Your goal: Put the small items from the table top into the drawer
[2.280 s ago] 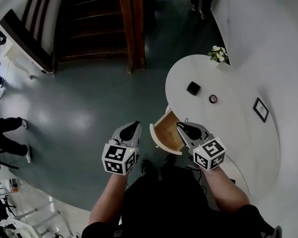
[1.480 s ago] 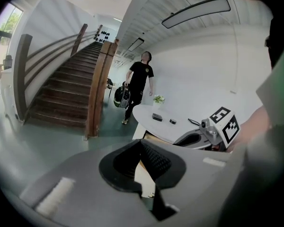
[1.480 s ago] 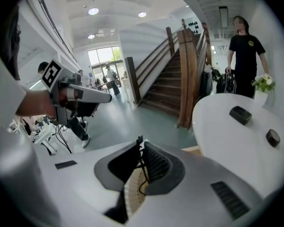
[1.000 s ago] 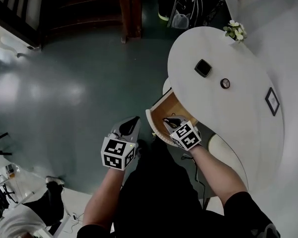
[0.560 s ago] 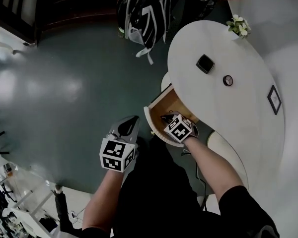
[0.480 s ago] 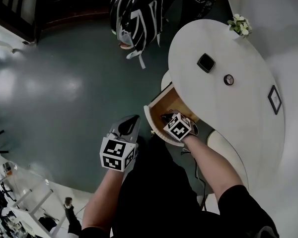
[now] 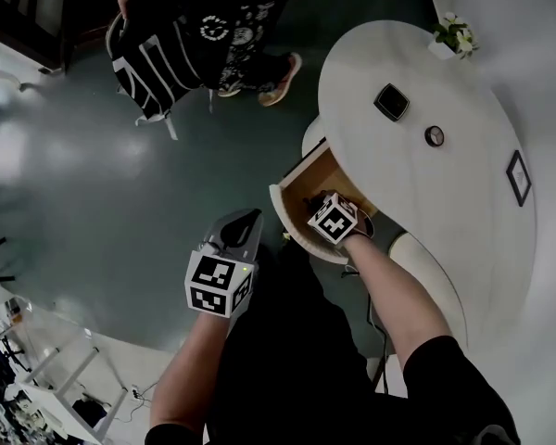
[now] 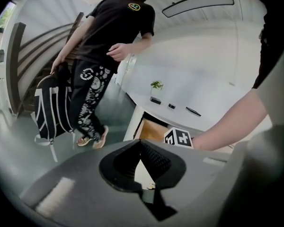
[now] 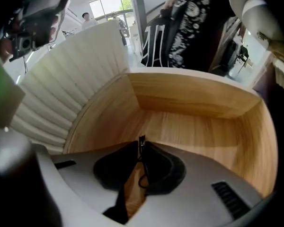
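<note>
Inside the drawer [image 9: 194,126] it's pale wood, smooth, with fine grain and a soft satin sheen. The drawer front [image 9: 61,89] is white, fluted and matt. The table top [image 7: 445,211] is white and smooth with barely any shine. The floor [image 7: 83,184] is grey-green and glossy, throwing back patches of light. The left gripper [image 8: 140,143] has a matt grey plastic shell and black, finely ribbed pads [image 8: 155,159]. The right gripper [image 9: 141,148] is the same grey plastic, with a thin black wiry strand [image 9: 141,139] nipped at its tips. The backpack [image 7: 148,49] is black cloth with white stripes.
</note>
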